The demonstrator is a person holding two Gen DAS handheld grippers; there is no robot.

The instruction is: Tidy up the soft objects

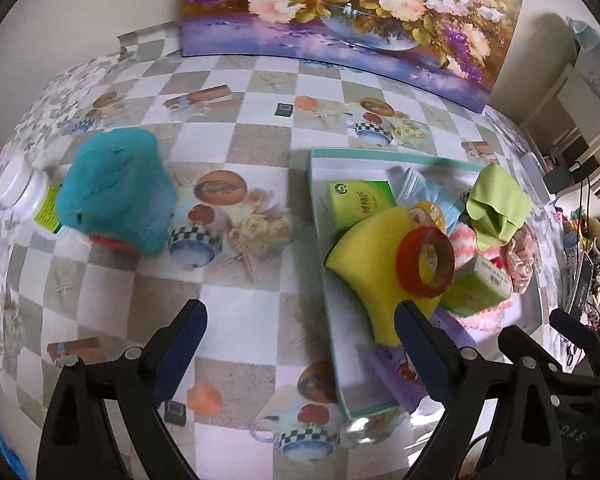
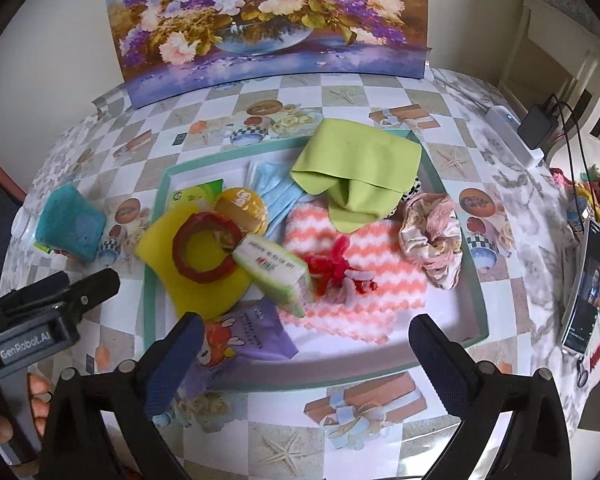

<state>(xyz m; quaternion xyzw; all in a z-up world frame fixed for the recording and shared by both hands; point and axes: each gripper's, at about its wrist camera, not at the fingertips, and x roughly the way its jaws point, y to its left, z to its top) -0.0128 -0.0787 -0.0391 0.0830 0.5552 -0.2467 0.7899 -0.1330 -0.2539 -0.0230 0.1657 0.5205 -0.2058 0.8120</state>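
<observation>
A teal-rimmed tray (image 2: 156, 240) holds a yellow sponge cloth (image 2: 204, 292) with a red ring (image 2: 204, 254) on it. Also in it are a green cloth (image 2: 356, 168), a pink-and-white zigzag cloth (image 2: 380, 264), a pale scrunchie (image 2: 432, 236), a green tissue pack (image 2: 276, 276) and a purple packet (image 2: 244, 336). A teal plush (image 1: 116, 188) lies on the table left of the tray (image 1: 320, 216). My left gripper (image 1: 300, 308) hangs open over the tray's left rim, holding nothing. My right gripper (image 2: 306, 322) is open above the zigzag cloth's near edge, also holding nothing.
A white bottle (image 1: 20, 188) lies behind the plush. A flower painting (image 2: 268, 20) leans on the wall at the table's back. A phone (image 2: 588, 288), a charger (image 2: 536, 124) and cables sit at the right edge. A person's hand (image 2: 4, 420) shows at lower left.
</observation>
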